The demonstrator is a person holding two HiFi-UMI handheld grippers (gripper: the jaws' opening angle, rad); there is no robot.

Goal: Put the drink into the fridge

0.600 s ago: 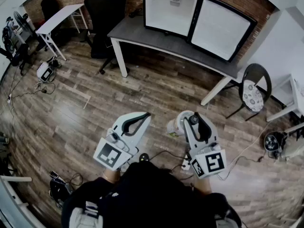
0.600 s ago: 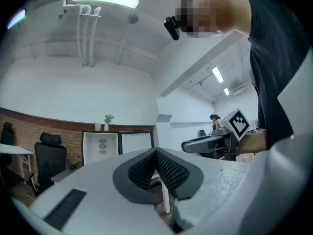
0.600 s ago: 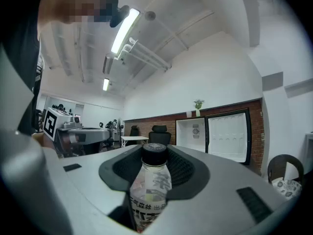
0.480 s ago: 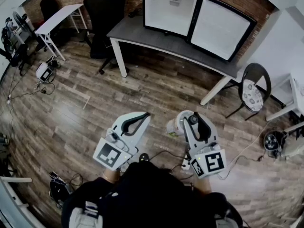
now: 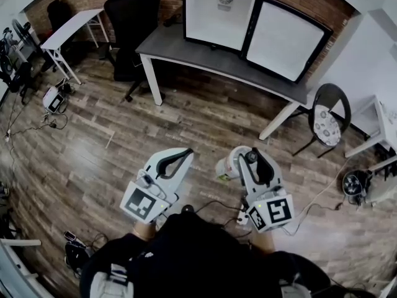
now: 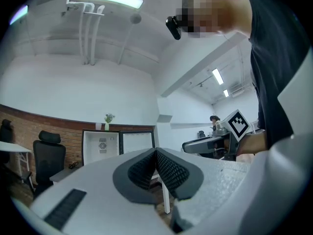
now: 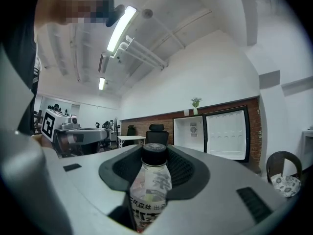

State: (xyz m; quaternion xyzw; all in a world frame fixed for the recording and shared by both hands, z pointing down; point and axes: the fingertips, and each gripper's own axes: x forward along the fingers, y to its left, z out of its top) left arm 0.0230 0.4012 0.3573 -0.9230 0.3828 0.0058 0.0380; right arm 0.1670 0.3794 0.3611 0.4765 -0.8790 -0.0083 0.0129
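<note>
Bottle (image 7: 149,187) sits clamped in the jaws of the right gripper (image 5: 243,160), while the left gripper (image 5: 185,155) shows jaws pressed together, empty.

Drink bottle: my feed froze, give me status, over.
Right tongs shut on drink bottle. Left tongs shut, empty. Fridge open on desk ahead, office chair to its left.
</note>
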